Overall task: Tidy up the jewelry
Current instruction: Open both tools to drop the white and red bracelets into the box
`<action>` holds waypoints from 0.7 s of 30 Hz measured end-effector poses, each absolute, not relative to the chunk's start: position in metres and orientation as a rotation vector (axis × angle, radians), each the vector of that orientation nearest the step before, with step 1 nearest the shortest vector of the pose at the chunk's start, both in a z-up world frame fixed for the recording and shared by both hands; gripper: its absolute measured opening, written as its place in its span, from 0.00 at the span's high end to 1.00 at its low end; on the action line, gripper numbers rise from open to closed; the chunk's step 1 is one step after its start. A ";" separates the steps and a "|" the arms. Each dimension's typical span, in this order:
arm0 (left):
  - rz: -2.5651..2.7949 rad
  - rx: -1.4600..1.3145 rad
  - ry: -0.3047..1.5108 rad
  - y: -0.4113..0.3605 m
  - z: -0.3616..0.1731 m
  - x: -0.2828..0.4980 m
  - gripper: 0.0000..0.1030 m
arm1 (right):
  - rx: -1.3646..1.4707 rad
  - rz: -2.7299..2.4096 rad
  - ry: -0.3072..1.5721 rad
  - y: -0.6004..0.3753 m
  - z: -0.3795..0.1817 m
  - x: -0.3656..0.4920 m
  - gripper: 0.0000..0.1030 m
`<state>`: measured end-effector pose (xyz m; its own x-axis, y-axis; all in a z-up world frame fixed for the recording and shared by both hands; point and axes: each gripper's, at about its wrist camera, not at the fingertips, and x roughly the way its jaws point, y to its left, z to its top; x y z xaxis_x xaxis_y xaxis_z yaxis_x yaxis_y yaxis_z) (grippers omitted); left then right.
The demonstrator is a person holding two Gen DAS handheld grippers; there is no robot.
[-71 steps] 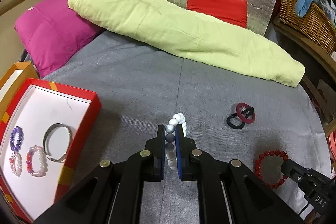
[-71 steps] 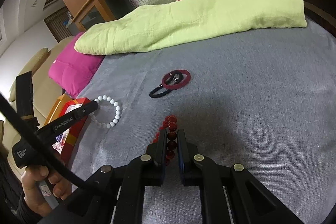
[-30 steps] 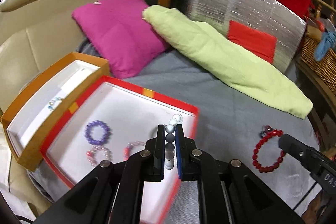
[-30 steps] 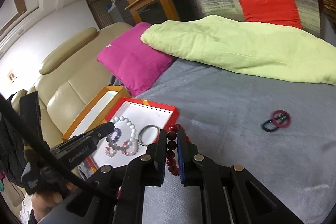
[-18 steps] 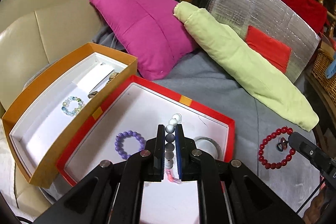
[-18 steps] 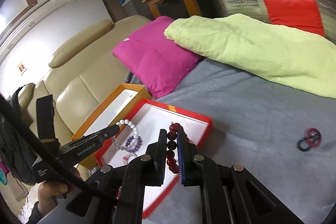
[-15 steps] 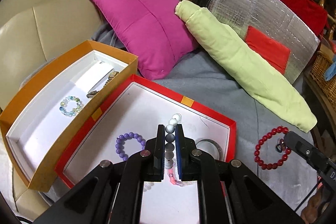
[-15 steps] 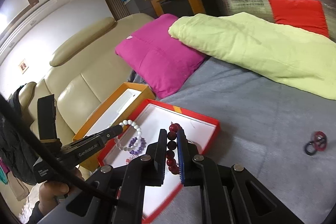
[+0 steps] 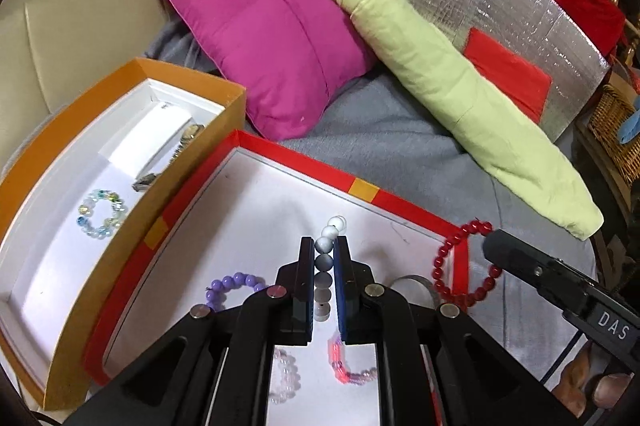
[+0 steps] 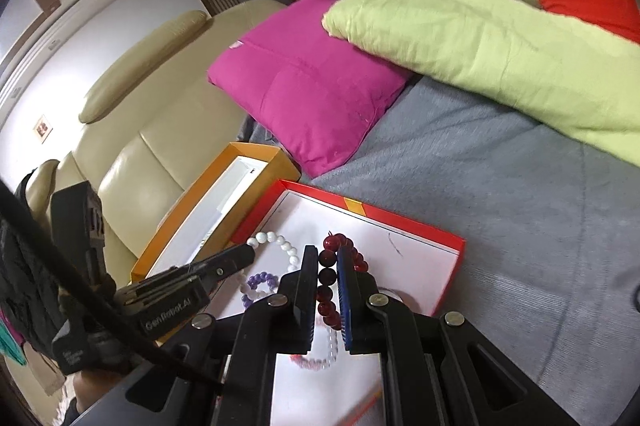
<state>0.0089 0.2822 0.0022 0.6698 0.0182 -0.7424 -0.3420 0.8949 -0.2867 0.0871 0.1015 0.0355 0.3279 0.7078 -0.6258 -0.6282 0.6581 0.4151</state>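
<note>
L tongs (image 9: 324, 258) clamp white bracelet (image 9: 330, 231), R tongs (image 10: 329, 268) clamp red bracelet (image 10: 327, 278), both over red tray (image 9: 362, 190).

2 boxes: red box (image 9: 404, 204) w/ white floor, orange box (image 9: 44, 162) touching its left edge.

Bracelets, 7 seen: 1 white bead bracelet (image 9: 326, 258) in left gripper (image 9: 323, 266), 1 red bead bracelet (image 10: 328, 282) in right gripper (image 10: 326, 282); 4 on red box floor: purple (image 9: 236, 284), pale pink (image 9: 286, 378), pink-red (image 9: 348, 366), metal bangle (image 9: 416, 284) by right edge, mostly hidden. 1 clear-blue bracelet (image 9: 100, 212) in orange box.

2 grippers. 2 cushions: magenta (image 9: 272, 38), lime (image 9: 460, 98).
</note>
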 end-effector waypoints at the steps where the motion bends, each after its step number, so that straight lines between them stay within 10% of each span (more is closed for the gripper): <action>1: 0.211 -0.426 0.827 0.284 -0.002 0.013 0.91 | 0.113 0.877 0.887 0.107 0.031 0.092 0.90; 21: 0.277 -0.361 0.911 0.301 -0.039 0.041 0.91 | 0.103 0.816 0.988 0.134 -0.023 0.131 0.90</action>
